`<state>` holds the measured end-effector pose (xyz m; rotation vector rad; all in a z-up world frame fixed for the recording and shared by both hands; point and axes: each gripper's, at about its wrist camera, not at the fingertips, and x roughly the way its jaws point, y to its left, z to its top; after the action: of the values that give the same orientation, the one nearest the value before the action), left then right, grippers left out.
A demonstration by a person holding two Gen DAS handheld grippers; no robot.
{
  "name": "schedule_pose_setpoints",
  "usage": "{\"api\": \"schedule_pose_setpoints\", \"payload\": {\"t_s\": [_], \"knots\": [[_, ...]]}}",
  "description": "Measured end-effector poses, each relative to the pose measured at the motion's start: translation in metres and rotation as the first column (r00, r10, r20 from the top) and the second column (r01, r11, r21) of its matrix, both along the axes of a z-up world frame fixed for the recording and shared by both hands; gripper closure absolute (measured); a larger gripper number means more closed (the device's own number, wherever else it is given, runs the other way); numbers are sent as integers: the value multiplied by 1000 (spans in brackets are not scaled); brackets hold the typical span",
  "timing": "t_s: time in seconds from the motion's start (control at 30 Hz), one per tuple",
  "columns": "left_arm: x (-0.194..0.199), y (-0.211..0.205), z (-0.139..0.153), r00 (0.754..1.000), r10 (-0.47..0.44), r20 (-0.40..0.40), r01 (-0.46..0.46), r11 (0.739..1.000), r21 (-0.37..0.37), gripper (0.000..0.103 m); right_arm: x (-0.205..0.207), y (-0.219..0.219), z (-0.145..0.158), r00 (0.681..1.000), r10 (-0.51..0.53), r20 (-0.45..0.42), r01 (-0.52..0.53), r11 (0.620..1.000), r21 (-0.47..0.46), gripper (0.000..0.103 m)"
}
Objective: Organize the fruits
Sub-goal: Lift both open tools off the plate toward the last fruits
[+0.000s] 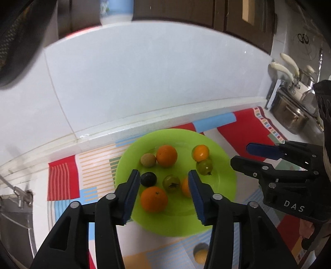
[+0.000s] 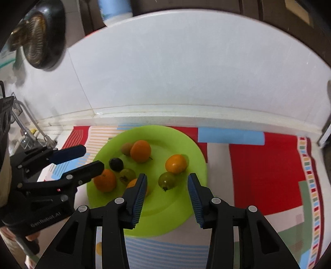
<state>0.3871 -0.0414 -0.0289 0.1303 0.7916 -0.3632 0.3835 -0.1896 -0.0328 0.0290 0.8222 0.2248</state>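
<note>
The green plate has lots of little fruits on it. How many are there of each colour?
On the green plate:
Orange: 4
Green: 2
Tan: 1
Dark, nearly black: 1
Total: 8

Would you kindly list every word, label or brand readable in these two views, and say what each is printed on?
"DAS": white letters on the black body of the right tongs, seen from the left wrist.
"GenRobot.AI": faint embossed lettering on the black body of the left tongs, seen from the right wrist.
Blue-and-white container: print too blurred to read.
</note>
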Motion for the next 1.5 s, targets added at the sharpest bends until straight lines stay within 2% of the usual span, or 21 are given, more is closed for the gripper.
{"api": "schedule_pose_setpoints", "payload": {"t_s": [0.13, 0.2, 0.27, 0.43, 0.53, 0.67, 1.1, 1.5], "knots": [[-23, 2, 18, 999, -10, 44, 10, 1000, -6, 44, -21, -2, 14, 999, -7, 34, 6, 1000, 18, 60], [-34, 4, 26, 998, -10, 63, 10, 1000, -9, 42, -33, -4, 22, 999, -21, 48, 19, 999, 35, 54], [-45, 6, 32, 997, -8, 80, 9, 1000, -8, 40, -44, -4, 28, 998, -28, 64, 25, 999, 45, 52], [-67, 11, 43, 994, -14, 111, 14, 1000, -7, 34, -68, -2, 41, 995, -38, 93, 35, 999, 36, 51], [-79, 14, 48, 993, -16, 121, 17, 1000, -5, 33, -82, 1, 47, 993, -50, 108, 47, 998, 29, 45], [-93, 18, 51, 990, -25, 136, 25, 1000, 1, 30, -99, 2, 52, 990, -67, 121, 66, 998, 15, 45], [-111, 19, 37, 988, -113, 104, 111, 993, 29, 28, -132, 5, 42, 985, -149, 85, 150, 989, 1, 45], [-103, 13, 4, 977, -214, 25, 212, 976, 55, 28, -142, 7, 10, 974, -226, 2, 226, 974, 5, 44]]}}
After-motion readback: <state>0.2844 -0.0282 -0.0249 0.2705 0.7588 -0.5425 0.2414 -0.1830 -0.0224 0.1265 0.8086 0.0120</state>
